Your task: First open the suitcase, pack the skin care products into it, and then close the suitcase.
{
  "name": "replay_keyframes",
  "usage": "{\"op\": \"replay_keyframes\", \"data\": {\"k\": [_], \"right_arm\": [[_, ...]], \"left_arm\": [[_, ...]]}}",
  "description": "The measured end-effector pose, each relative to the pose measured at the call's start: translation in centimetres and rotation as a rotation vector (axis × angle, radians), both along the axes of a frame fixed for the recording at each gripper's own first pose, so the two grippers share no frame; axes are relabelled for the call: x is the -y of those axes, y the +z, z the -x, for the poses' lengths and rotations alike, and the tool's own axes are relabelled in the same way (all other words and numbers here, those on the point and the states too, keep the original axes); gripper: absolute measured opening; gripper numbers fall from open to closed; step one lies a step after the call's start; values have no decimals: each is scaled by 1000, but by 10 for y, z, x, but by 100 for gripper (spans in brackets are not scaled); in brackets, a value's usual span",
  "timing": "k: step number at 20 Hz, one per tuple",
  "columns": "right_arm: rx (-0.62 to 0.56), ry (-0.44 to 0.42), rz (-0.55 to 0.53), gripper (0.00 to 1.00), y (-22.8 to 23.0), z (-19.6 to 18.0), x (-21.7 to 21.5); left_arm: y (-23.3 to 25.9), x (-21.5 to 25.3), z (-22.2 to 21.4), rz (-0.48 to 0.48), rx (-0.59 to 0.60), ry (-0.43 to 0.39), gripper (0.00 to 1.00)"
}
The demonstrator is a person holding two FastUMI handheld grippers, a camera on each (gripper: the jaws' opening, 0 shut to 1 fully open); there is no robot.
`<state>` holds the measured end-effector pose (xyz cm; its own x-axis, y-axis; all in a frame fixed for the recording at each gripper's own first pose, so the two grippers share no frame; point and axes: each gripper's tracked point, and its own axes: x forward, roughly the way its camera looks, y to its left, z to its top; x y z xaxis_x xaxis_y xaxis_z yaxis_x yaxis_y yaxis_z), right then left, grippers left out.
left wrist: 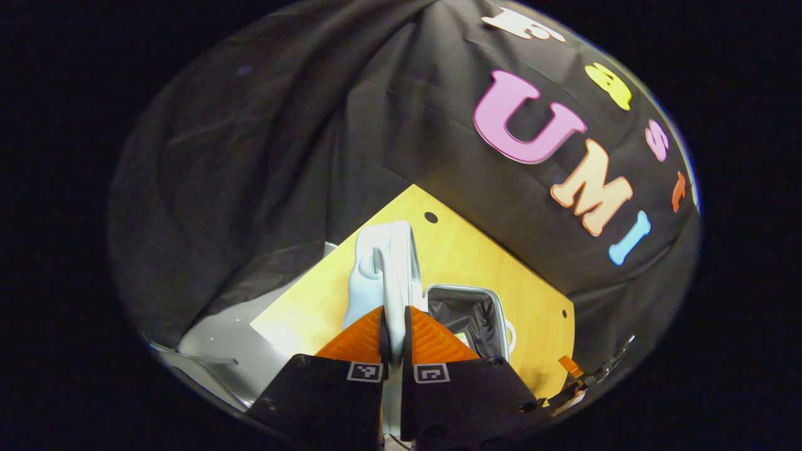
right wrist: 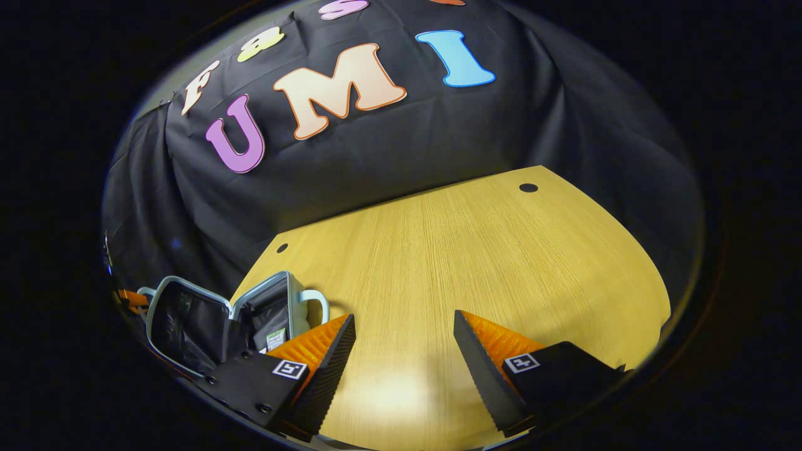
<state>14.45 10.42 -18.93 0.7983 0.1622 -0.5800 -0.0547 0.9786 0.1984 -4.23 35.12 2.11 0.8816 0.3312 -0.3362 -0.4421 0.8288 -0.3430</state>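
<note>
The table [right wrist: 476, 250] is a flat wooden board with fine straight grain and a pale yellow finish. It fills the centre and right of the right gripper view. Two small round dark holes sit near its far corners. In the left gripper view the same board [left wrist: 482, 263] appears as a tilted slab at centre frame.

The suitcase [right wrist: 207, 316] lies open at the lower left of the right gripper view, at the near left edge of the table. It is a hard pale blue-grey shell with rounded corners and a light rim. Both halves are lined with crinkled black fabric. A curved handle loops out from the right half. In the left gripper view, the lid [left wrist: 391, 275] stands edge-on at centre frame, smooth and moulded, and the lined base [left wrist: 470, 313] lies just right of it. No skin care products can be made out inside; a small tag shows against the lining.

The right gripper [right wrist: 404, 338] is at the bottom of the right gripper view, over bare table. Its fingers are wedge-shaped, with ribbed orange sides and black ridged faces. They are spread wide apart and hold nothing.

The left gripper [left wrist: 395, 332] is at the bottom centre of the left gripper view. Its orange ribbed fingers are pressed together on the thin rim of the lid, pinching it from both sides.
</note>
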Motion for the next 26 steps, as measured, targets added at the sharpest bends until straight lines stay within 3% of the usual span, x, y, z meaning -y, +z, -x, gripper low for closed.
{"op": "replay_keyframes", "data": {"k": [6, 12, 18, 20, 21, 24, 25, 26], "right_arm": [[0, 40, -4, 98, 4, -1, 23], [18, 30, 10, 98, 9, 10, 61], [19, 18, 6, 98, 11, 16, 81], [20, 16, 19, 98, 12, 19, 90], [19, 13, 23, 92, 12, 20, 94], [16, -2, 28, 92, 13, 21, 106], [16, -8, 29, 98, 13, 22, 109], [17, -14, 30, 92, 13, 22, 112]], "left_arm": [[38, 91, -51, -46, -15, -100, 4], [35, 165, -117, -86, -73, -252, 4], [-12, 239, -188, -93, -209, -379, 5], [-36, 251, -209, -88, -259, -384, 5], [-48, 258, -217, -82, -281, -388, 6], [-83, 273, -239, -87, -358, -390, 6], [-93, 278, -247, -89, -380, -390, 9], [-104, 280, -253, -95, -403, -388, 6]]}}
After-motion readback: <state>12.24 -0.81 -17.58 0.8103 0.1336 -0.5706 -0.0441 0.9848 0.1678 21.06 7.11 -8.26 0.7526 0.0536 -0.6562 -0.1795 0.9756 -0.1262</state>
